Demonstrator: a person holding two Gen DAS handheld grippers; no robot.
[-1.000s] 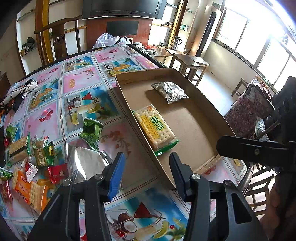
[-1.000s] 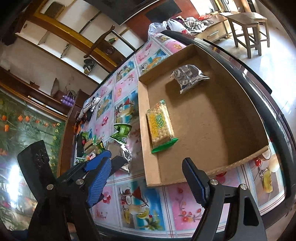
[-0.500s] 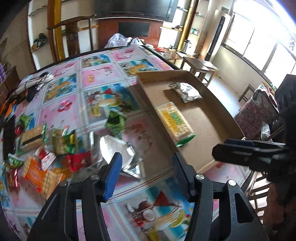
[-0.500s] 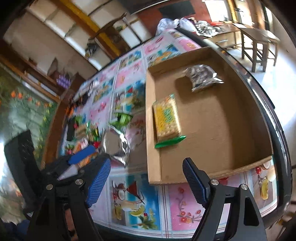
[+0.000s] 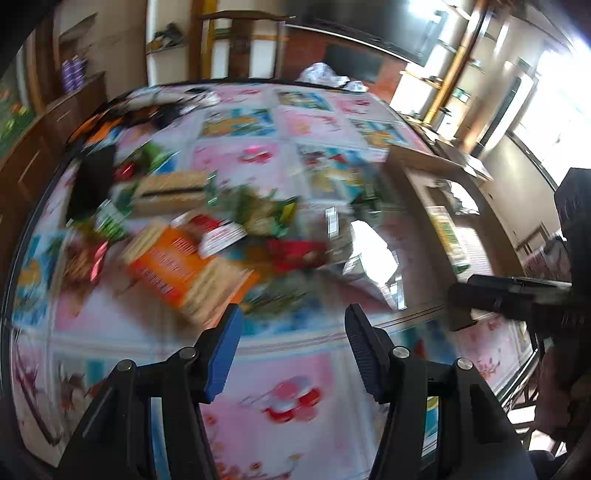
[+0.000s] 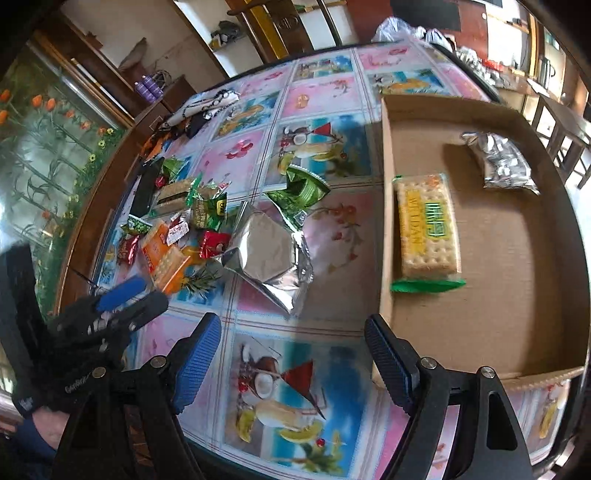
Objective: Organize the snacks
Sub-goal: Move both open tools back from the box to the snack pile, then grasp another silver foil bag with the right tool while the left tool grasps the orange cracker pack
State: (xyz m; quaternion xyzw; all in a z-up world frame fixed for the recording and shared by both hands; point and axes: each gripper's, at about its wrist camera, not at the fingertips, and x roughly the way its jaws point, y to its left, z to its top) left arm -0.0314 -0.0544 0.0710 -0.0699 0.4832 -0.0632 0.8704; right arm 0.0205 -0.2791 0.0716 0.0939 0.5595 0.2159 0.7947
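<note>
A shallow cardboard tray (image 6: 480, 325) lies on the right of the table. It holds a yellow cracker pack (image 6: 426, 225) and a small silver foil pack (image 6: 498, 162). Left of the tray lie a large silver foil bag (image 6: 266, 251), a green bag (image 6: 299, 192), an orange cracker pack (image 6: 162, 254) and several small snacks (image 6: 203, 210). My right gripper (image 6: 291, 325) hangs open over the tablecloth just short of the silver bag. My left gripper (image 5: 293, 321) is open and empty, near the orange cracker pack (image 5: 177, 266); this view is motion-blurred. The left gripper (image 6: 144, 295) also shows in the right wrist view.
A black flat object (image 6: 146, 188) and a bundle of cloth (image 6: 207, 107) lie at the table's left and far side. A wooden chair (image 6: 295, 22) and plastic bags (image 6: 395, 27) stand beyond the far edge. A gloved hand (image 6: 74, 354) holds the left gripper.
Both views have swung left, away from the tray and toward the snack pile. The left gripper's jaws stand wider than a second ago. The left view has become blurred.
</note>
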